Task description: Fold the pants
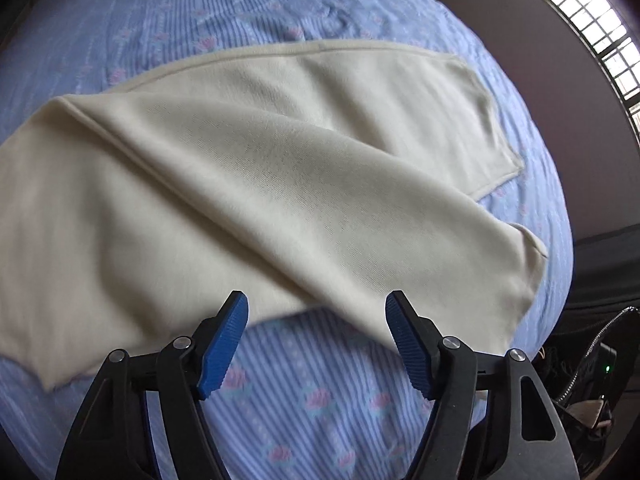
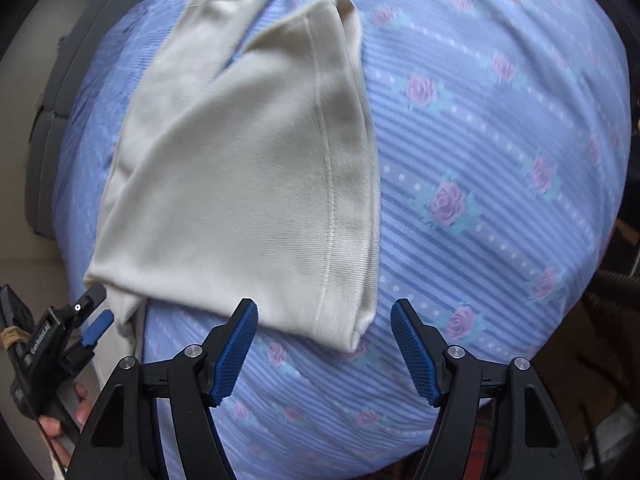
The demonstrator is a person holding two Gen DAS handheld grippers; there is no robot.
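Cream pants point(image 1: 248, 184) lie on a blue floral bedspread point(image 1: 304, 396), the legs folded over each other and spreading apart at the hems. In the right wrist view the pants point(image 2: 248, 184) show their hemmed leg ends near me. My left gripper point(image 1: 316, 312) is open and empty, just above the near edge of the fabric. My right gripper point(image 2: 324, 320) is open and empty, just short of a hemmed leg corner point(image 2: 348, 336). The left gripper point(image 2: 94, 312) also shows at the lower left of the right wrist view, open beside the pants' edge.
The bedspread point(image 2: 500, 160) covers the whole bed. A barred window point(image 1: 596, 40) and a wall are at the far right. Cables and a device with a green light point(image 1: 600, 372) lie off the bed's right edge. A grey padded headboard or frame point(image 2: 60, 120) is at the left.
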